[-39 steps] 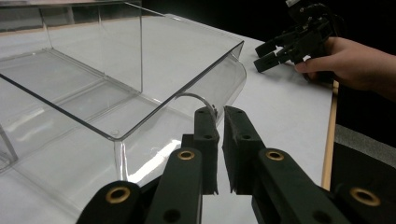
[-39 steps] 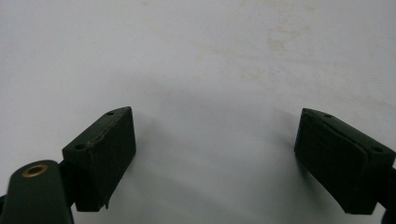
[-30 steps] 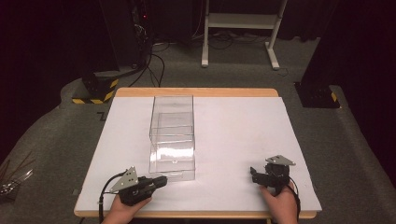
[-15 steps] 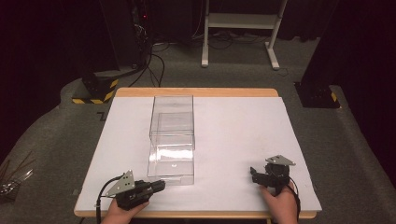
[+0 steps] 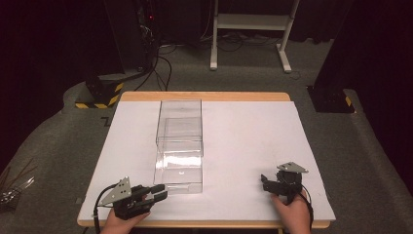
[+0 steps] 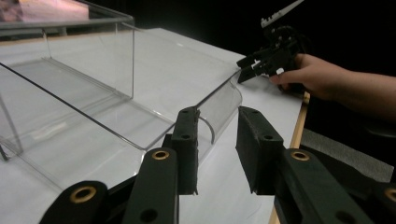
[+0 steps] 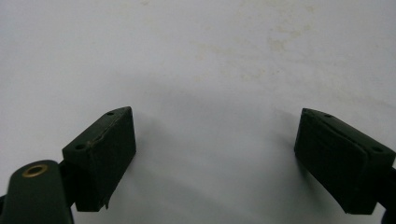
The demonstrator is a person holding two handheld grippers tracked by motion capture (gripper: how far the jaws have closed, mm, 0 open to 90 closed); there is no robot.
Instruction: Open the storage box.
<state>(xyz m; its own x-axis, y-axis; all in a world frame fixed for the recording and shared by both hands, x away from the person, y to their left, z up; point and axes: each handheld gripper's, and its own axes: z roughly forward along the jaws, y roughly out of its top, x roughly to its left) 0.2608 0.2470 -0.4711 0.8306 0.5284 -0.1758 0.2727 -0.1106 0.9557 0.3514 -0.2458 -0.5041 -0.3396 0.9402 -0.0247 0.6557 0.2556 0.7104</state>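
High view: a clear plastic box (image 5: 179,146) lies lengthwise on the white table (image 5: 243,141), left of centre, its near end close to the front edge. The left gripper (image 5: 157,194) sits at the front-left corner, tips just beside the box's near-left corner, apart from it. The right gripper (image 5: 264,182) rests near the front-right corner, well apart from the box.

Left gripper view: the tongs (image 6: 215,140) stand partly open and have just been opening; nothing lies between them. The curved lip of the box (image 6: 219,100) stands just beyond the left pad, no contact that I can see. The other gripper (image 6: 254,65) shows farther off, in a hand (image 6: 303,74).

Right gripper view: tongs (image 7: 215,140) spread wide over bare table (image 7: 210,56), holding nothing.

Judgement: the step looks like a reach for the box's near wall. To do it well, open wider than the wall, slide one pad inside and one outside, and close squarely; thin clear plastic may slip or tilt.

Against the earlier high frame: the left tongs were closed and are now parted; box and right gripper sit as they did.
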